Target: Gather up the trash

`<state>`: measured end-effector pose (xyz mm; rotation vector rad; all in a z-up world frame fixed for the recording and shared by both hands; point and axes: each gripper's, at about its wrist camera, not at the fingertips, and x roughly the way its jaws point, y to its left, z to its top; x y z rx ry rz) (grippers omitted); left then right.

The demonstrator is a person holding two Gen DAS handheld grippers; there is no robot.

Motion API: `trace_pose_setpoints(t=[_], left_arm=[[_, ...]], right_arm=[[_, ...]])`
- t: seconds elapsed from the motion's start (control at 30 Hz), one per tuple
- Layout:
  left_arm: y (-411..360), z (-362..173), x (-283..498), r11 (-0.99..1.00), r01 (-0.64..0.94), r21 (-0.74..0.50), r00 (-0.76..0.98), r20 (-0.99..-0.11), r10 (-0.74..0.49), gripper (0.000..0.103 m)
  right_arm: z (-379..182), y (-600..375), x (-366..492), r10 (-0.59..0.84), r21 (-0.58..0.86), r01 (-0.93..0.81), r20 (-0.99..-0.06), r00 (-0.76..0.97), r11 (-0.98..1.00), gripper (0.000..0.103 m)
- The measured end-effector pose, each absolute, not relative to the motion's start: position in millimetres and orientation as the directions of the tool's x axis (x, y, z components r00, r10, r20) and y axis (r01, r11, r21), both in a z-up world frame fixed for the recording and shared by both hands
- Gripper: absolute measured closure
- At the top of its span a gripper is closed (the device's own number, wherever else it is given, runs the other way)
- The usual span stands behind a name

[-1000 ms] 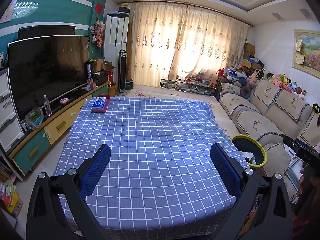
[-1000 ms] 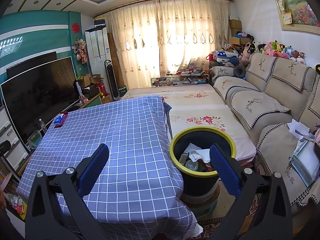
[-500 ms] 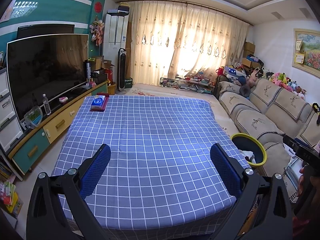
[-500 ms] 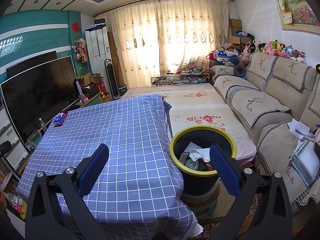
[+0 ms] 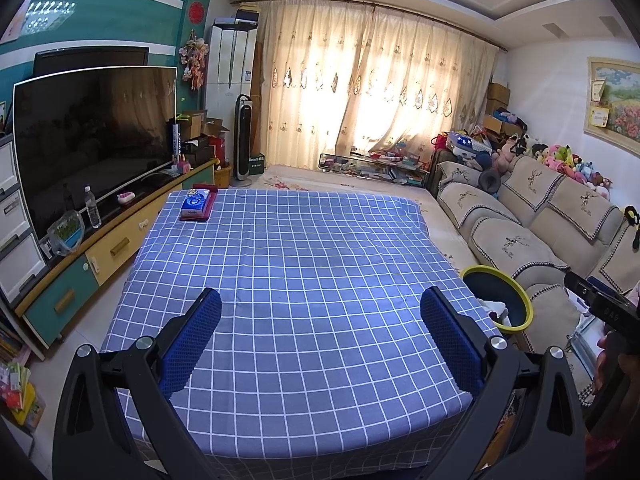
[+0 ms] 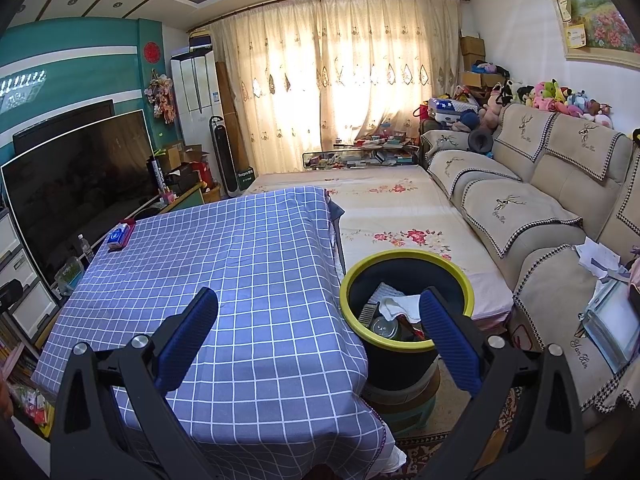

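My left gripper [image 5: 320, 320] hangs over the near end of the blue white-checked tablecloth [image 5: 288, 264], its blue-padded jaws spread wide with nothing between them. At the far left corner of the cloth a blue tissue pack lies on a flat maroon box [image 5: 197, 205], well apart from that gripper. My right gripper [image 6: 318, 320] is likewise spread wide and empty, straddling the table's right edge. Its right finger [image 6: 448, 336] overlaps the dark round bin with a yellow rim [image 6: 404, 258], standing just beside the table. Inside the bin lie crumpled white paper [image 6: 400, 306] and a metal can [image 6: 385, 326].
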<state>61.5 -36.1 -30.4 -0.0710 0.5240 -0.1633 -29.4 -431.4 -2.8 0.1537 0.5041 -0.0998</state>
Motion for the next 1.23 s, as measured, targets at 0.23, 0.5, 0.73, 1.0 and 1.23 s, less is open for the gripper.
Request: trace_pose_setpoints(t=[0.23,0.5,0.73,1.0,1.23], left_arm=[[-36,-34,63,0.984,0.140,-0.115,0.848,-0.500,-0.179,0.005],[-36,-36,65,0.983,0.138,-0.121,0.844,-0.506,-0.181,0.005],[-37,-42,73,0.980,0.142,-0.137,0.842,-0.504,-0.192,0.005],[-35,-59,111,0.988,0.115,-0.106,0.812,-0.563,-0.155,0.005],[-21,-91,199,0.996,0.064,-0.067,0.760,-0.643,-0.093,0.005]], right_arm=[[-4,-432,-29,-0.057,0.122,0.133,-0.488,0.871,0.984,0.007],[-6,-432,-28,-0.056,0.121,0.132,-0.492,0.869,0.984,0.007],[-13,-430,-22,-0.052,0.111,0.126,-0.508,0.860,0.986,0.007],[-19,-419,11,-0.049,0.071,0.104,-0.541,0.840,0.992,0.007],[-22,-387,99,0.030,0.045,-0.005,-0.584,0.811,0.999,0.007]])
